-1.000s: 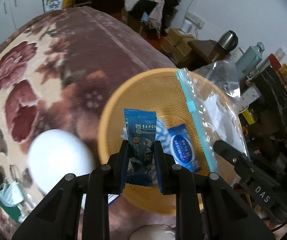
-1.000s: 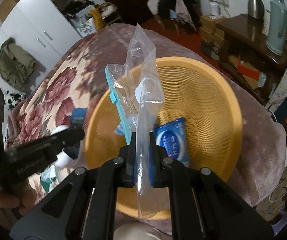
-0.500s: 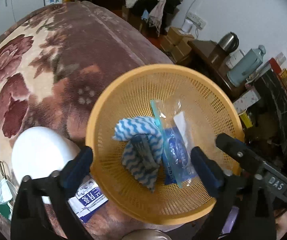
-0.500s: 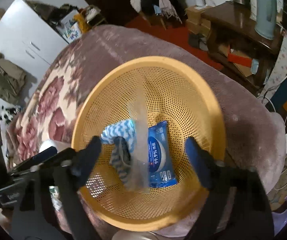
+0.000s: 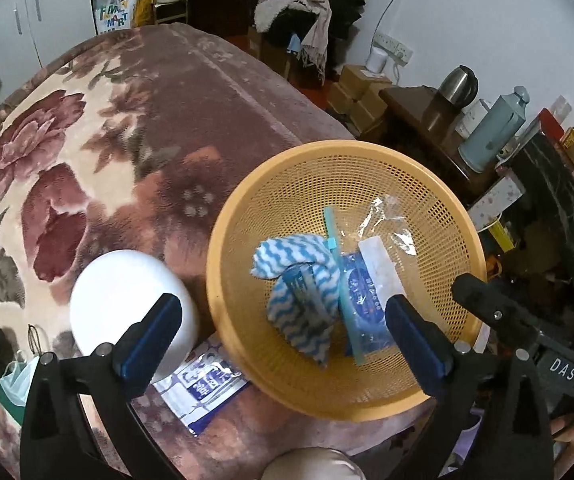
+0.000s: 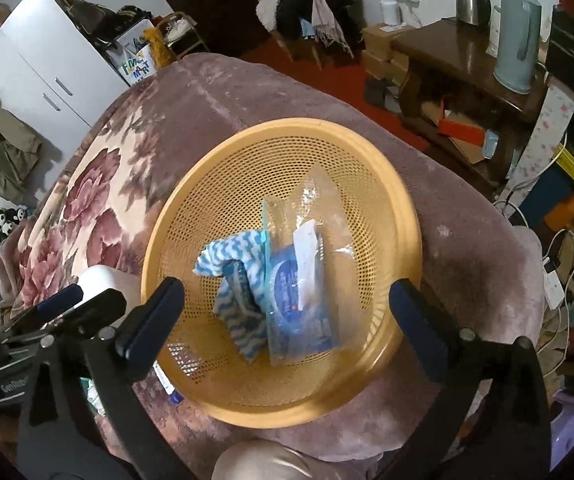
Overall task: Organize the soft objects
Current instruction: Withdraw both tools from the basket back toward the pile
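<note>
One orange mesh basket (image 5: 247,248) sits on the flower-patterned blanket (image 5: 87,152) that covers the bed, near its corner. Inside the basket lie four soft things, bunched together at the bottom: one blue-and-white wavy-striped cloth (image 5: 287,256), one dark blue packet (image 5: 301,286) folded into that cloth, one blue wet-wipe pack (image 5: 361,294), and one clear zip bag (image 5: 387,232) with a light blue seal strip, lying over the wipe pack. The cloth touches the wipe pack along the bag's seal.

Outside the basket, on the blanket, there is one white round object (image 5: 127,292) just beside the basket's left rim, one flat white-and-blue printed pack (image 5: 203,384) partly tucked under the rim, and one face mask (image 5: 15,376) further left at the blanket's edge.

Both grippers hang above the near rim of the basket and hold nothing. The left gripper (image 5: 283,338) has its jaws spread wide, one finger over the white round object and the other over the basket's right side. The right gripper (image 6: 287,320) is likewise spread wide, with its fingers either side of the basket.
</note>
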Available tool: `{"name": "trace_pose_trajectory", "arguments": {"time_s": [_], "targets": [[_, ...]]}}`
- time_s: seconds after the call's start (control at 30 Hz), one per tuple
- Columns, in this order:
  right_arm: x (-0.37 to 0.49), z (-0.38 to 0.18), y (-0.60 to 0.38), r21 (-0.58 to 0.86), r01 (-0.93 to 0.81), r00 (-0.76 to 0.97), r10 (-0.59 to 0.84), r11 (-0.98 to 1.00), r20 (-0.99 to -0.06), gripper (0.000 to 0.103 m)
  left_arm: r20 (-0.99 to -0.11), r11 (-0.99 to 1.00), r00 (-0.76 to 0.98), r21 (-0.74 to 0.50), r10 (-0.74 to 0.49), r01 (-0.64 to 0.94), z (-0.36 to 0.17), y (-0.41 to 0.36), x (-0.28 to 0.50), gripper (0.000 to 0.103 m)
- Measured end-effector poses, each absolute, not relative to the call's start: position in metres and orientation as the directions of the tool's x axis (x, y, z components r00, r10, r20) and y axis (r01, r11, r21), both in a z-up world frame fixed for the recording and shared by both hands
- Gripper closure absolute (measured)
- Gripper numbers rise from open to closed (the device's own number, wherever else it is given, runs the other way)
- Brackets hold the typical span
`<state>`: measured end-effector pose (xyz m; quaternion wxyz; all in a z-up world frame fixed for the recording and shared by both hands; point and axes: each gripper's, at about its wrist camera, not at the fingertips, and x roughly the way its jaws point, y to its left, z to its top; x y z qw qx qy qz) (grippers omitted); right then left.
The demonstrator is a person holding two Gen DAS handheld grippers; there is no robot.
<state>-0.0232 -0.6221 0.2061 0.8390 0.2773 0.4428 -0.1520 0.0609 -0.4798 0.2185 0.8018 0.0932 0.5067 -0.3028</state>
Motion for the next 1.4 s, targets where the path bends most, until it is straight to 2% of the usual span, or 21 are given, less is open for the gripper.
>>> {"name": "trace_pose_trajectory", "arguments": {"time_s": [0.6, 1.4], "targets": [[0.004, 0.228, -0.563, 0.292, 0.439, 0.567, -0.01, 0.85, -0.824, 0.0, -0.849, 0.833, 0.342, -0.186, -0.403, 0.521, 0.232, -0.416, 0.079, 0.001], [0.063, 0.235, -0.44, 0.203, 0.26, 0.542, 0.032, 0.944, -0.84, 0.0, -0.836, 0.903, 0.39, -0.257, -0.386, 0.343, 0.227, -0.27, 0.122, 0.001]]}}
